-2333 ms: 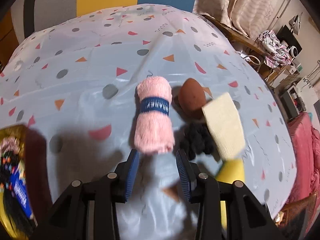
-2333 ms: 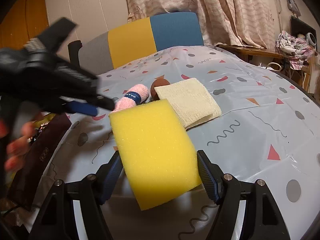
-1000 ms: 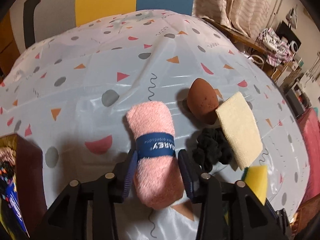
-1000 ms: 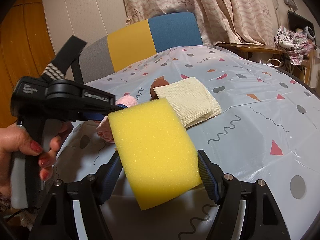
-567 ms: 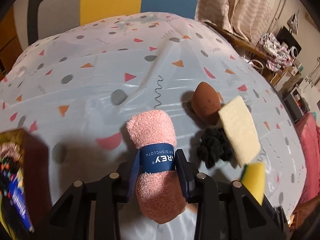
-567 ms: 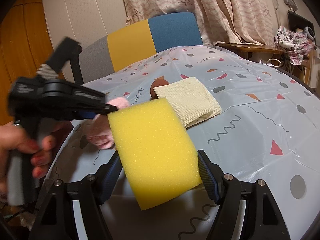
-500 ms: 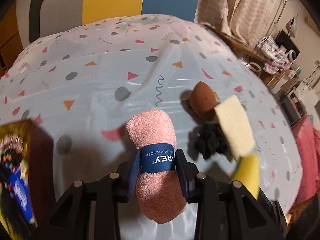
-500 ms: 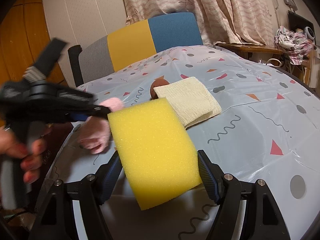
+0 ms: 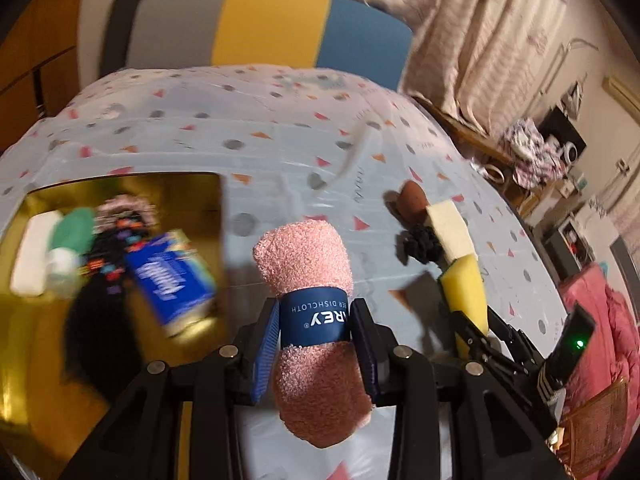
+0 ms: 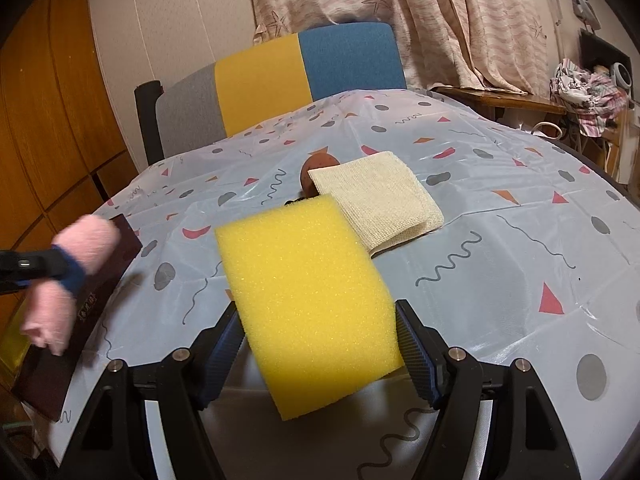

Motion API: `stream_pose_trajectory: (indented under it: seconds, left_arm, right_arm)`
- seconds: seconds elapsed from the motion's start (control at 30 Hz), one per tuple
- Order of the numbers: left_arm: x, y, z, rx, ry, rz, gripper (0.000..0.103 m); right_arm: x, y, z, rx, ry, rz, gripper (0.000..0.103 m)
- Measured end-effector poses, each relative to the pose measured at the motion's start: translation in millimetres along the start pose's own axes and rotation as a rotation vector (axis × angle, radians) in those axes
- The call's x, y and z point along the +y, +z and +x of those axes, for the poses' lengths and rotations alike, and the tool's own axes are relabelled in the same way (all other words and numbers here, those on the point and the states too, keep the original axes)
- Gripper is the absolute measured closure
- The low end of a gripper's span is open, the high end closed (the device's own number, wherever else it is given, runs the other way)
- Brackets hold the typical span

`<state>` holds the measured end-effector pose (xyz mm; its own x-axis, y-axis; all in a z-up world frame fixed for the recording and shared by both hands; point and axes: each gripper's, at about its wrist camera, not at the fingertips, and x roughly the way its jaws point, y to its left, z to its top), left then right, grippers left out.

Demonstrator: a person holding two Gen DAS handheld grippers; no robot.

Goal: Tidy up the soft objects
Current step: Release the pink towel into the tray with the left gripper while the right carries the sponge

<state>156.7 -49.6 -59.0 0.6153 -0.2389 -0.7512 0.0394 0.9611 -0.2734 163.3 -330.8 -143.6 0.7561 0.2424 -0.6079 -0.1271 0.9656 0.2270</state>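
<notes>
Pink towel (image 9: 308,280), rolled and ringed by a blue paper band (image 9: 314,317), sits pinched at that band between the two blue pads of the left gripper (image 9: 316,344), lifted clear of the table with both fluffy ends sticking out past the jaws. In the right wrist view the same towel (image 10: 64,276) hangs at the far left, above the dark edge of the box (image 10: 86,300). Just left of the left gripper lies that box (image 9: 120,184), its inside gold, and in it are a blue packet (image 9: 170,280), a white block (image 9: 32,252), a green piece (image 9: 74,228) and dark, blurred items that I cannot make out. The right gripper (image 10: 320,354) is closed on a yellow sponge (image 10: 308,300), a pad pressing each side, the sponge tilted up above the tablecloth (image 10: 520,240). From the left wrist view that sponge (image 9: 466,292) shows edge-on to the right, with the right gripper (image 9: 476,330) below it. Beyond the sponge on the cloth lies a folded cream cloth (image 10: 376,200); a brown egg-shaped puff (image 10: 314,168) sits just behind it, partly hidden. In the left view a black scrunchie (image 9: 420,244) rests beside the cream cloth (image 9: 450,232) and near the puff (image 9: 414,200). The tablecloth is pale blue with triangles, dots and squiggles. Behind the table stands a chair (image 10: 280,80) with a grey, yellow and blue back, and a curtain (image 10: 440,20) hangs past it.
</notes>
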Motion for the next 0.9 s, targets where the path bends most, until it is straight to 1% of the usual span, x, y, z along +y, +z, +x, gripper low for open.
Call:
stream_pose_trajectory:
  seconds: [0.2,0.33,0.53,0.73,0.83,0.9]
  left_arm:
    - [48.0,-3.0,-40.0,-0.050,0.023,-0.070,0.067]
    - [79.7,-5.3,-58.2,-0.069,0.072,-0.084,0.067]
    - [123.4,-10.4,-59.8,-0.024,0.113,-0.112,0.067]
    - [157.1,-17.0,-59.2,0.009,0.158,-0.123,0.067]
    - [176.3,-19.4,-58.4,0.021,0.183,-0.151,0.067]
    - [189.5,-20.5,-53.8,0.048,0.202,-0.161,0.067]
  right_arm:
    - [5.2,0.6,1.6,0.017,-0.023,-0.029,0.029]
    - [8.2,1.2,3.7,0.029,-0.040,-0.046,0.029]
    - [13.0,2.6,7.1,0.046,-0.065,-0.073,0.029]
    - [17.3,4.0,9.4,0.063,-0.087,-0.100,0.029]
    - [18.9,5.5,9.6,0.070,-0.095,-0.109,0.029]
    - [18.8,7.4,8.5,0.072,-0.098,-0.108,0.030]
